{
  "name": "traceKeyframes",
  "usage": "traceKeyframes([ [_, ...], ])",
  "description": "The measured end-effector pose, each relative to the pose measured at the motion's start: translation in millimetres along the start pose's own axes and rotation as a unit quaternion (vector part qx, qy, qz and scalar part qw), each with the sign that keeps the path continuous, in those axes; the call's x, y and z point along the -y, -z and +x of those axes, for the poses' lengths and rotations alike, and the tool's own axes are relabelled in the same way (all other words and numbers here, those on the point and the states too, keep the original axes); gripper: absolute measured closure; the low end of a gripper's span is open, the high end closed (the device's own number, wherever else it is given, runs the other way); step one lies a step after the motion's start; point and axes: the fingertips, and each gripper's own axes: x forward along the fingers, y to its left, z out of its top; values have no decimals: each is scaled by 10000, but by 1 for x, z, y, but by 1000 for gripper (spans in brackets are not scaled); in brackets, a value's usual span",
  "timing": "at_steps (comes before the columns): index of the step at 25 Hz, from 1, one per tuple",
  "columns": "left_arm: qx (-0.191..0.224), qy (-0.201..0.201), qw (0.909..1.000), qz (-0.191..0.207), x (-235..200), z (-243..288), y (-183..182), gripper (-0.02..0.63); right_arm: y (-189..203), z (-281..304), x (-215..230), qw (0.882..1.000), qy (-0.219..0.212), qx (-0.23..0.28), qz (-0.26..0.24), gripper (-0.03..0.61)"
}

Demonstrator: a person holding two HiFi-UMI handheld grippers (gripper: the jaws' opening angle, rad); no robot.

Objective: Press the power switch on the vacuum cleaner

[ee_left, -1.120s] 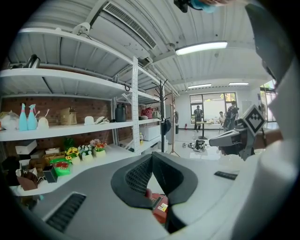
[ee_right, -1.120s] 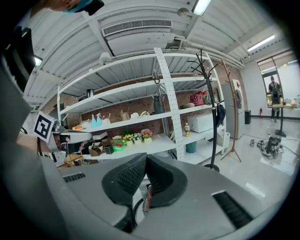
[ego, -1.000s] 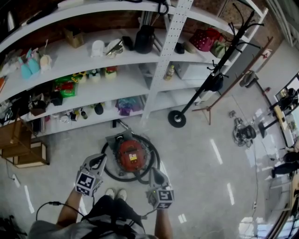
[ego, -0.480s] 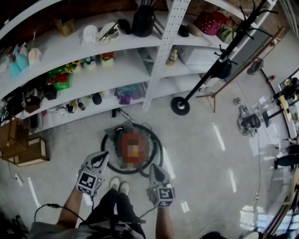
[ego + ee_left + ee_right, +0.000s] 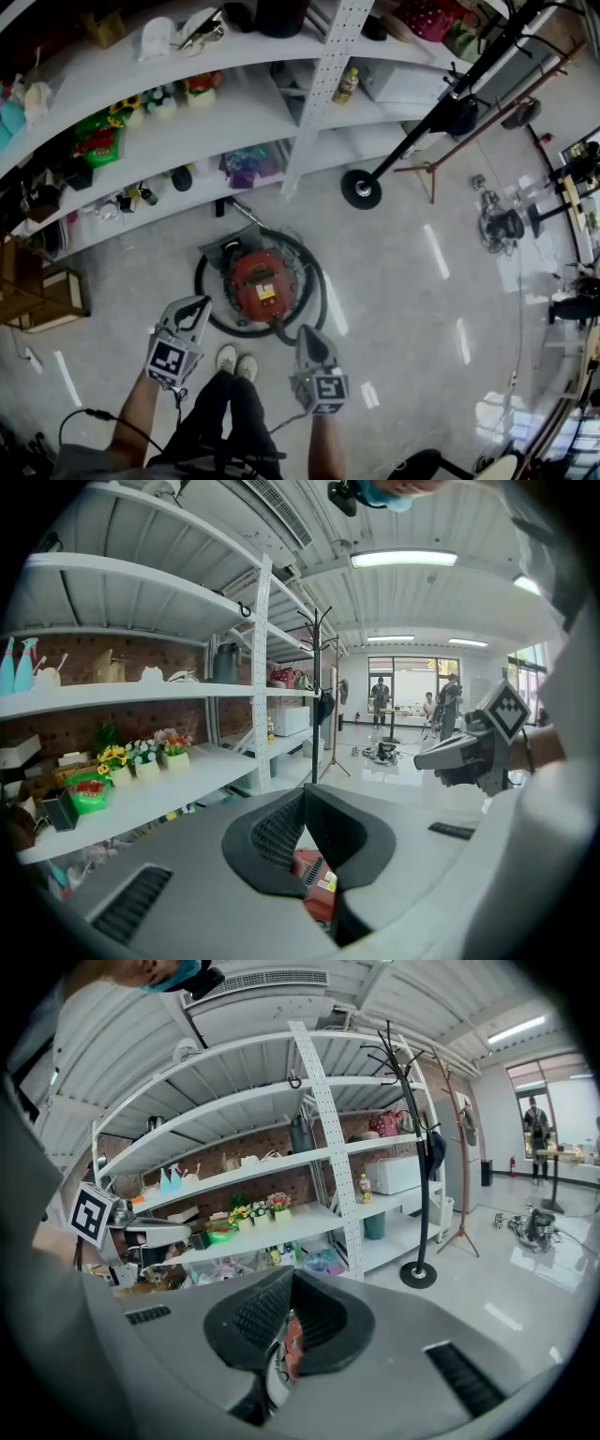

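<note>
The vacuum cleaner (image 5: 260,283) is a round red canister on the floor, ringed by its black hose (image 5: 314,291). My left gripper (image 5: 194,311) hangs shut just left of it, near the hose, with nothing held. My right gripper (image 5: 304,336) is also shut and points at the canister's near right side, above the hose. In the left gripper view the jaws (image 5: 305,794) meet at the tips, and the red canister (image 5: 314,888) shows through the gap below. The right gripper view shows its jaws (image 5: 291,1274) closed, with a strip of red canister (image 5: 292,1340) beneath.
White curved shelves (image 5: 234,131) with small items run behind the vacuum. A coat stand base (image 5: 361,187) sits on the floor to the right. A wooden crate (image 5: 42,300) stands at left. The person's shoes (image 5: 234,361) are right behind the vacuum.
The head view has slid a little, so the shelves and vacuum sit higher in the picture. Both grippers stay shut beside the vacuum, hardly moved relative to it.
</note>
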Motion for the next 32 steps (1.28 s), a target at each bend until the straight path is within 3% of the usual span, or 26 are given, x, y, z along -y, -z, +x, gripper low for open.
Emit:
traceKeyframes([
  [17,-223,228,9994,-91,-4,42,95,607,93,65,14,9993,0,-338,160,566],
  [32,-422,355,9982,-234,7,69,147,607,150,99,32,9982,-12,-565,178,566],
])
